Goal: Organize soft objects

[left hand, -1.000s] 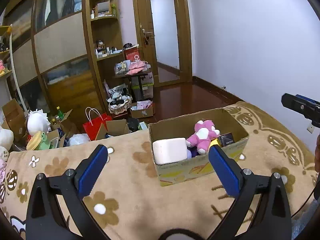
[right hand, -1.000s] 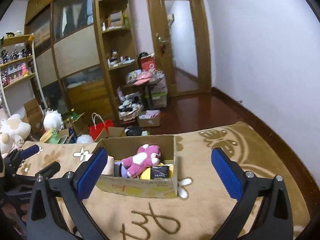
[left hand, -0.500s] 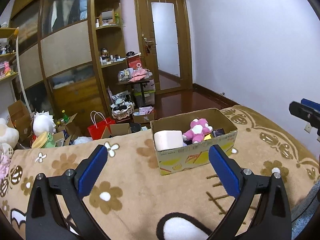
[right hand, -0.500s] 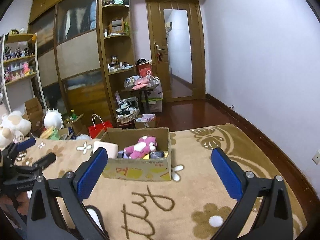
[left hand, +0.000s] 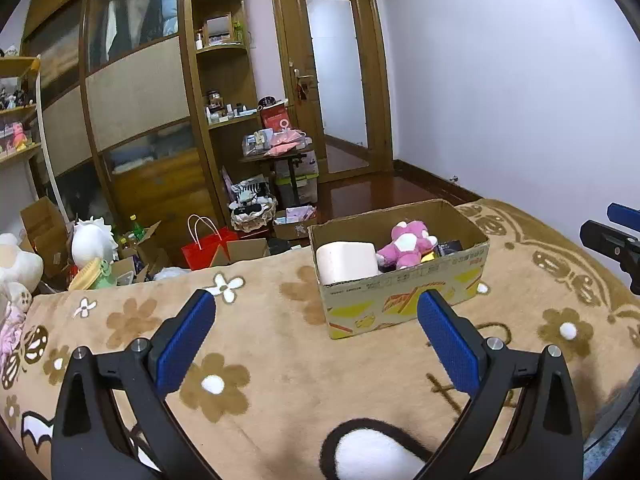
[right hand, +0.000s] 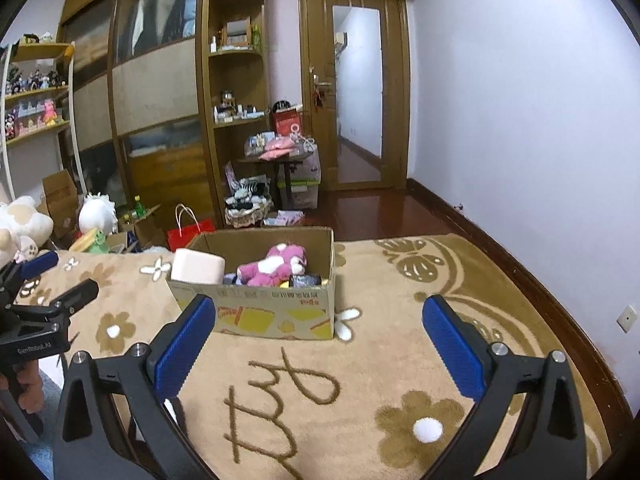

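Observation:
A cardboard box (left hand: 404,300) (right hand: 272,318) stands on a tan flower-patterned blanket (left hand: 260,344). In it lie a pink and white plush toy (left hand: 406,245) (right hand: 274,265), a pale pink block (left hand: 346,262) (right hand: 199,266) and some dark items. My left gripper (left hand: 316,336) is open and empty, held above the blanket in front of the box. My right gripper (right hand: 320,338) is open and empty, also in front of the box. The left gripper also shows at the left edge of the right wrist view (right hand: 36,312).
Past the blanket's far edge lie a red bag (left hand: 206,246), cardboard boxes and white plush toys (left hand: 92,240). Wooden cabinets (left hand: 144,120) and a cluttered small table (left hand: 280,152) stand behind. A door (left hand: 336,88) and a white wall (left hand: 500,80) are on the right.
Both grippers have pulled back and up from the box, which now looks smaller and farther away. Both stay open and empty.

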The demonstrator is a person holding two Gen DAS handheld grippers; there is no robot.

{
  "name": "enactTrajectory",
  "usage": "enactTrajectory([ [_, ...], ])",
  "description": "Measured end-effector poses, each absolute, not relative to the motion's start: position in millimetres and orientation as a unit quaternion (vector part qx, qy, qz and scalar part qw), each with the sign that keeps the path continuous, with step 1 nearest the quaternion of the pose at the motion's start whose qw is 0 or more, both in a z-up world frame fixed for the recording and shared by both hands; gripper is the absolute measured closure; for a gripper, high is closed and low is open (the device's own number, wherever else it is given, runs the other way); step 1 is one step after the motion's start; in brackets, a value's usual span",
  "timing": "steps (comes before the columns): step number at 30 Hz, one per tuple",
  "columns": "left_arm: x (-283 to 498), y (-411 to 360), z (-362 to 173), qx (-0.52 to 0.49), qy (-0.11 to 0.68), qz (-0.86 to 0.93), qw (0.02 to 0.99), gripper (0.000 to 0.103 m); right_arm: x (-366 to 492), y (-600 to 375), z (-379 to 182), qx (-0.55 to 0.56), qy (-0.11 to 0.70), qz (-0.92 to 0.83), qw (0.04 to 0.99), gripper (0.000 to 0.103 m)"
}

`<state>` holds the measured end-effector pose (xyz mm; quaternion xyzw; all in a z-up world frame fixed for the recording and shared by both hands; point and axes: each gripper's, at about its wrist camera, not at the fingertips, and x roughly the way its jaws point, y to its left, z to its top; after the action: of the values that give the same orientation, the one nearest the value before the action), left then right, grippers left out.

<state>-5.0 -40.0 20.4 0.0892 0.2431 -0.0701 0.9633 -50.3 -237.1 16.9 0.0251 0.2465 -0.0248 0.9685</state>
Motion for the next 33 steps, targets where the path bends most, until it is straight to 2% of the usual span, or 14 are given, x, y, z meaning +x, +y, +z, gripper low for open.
enactTrajectory([
  [33,-2,-40,9,0.1,0.25,-0.062,0.961,0.003,-50,-234,7,0.037,0.253,-0.031,0.966,0.0],
])
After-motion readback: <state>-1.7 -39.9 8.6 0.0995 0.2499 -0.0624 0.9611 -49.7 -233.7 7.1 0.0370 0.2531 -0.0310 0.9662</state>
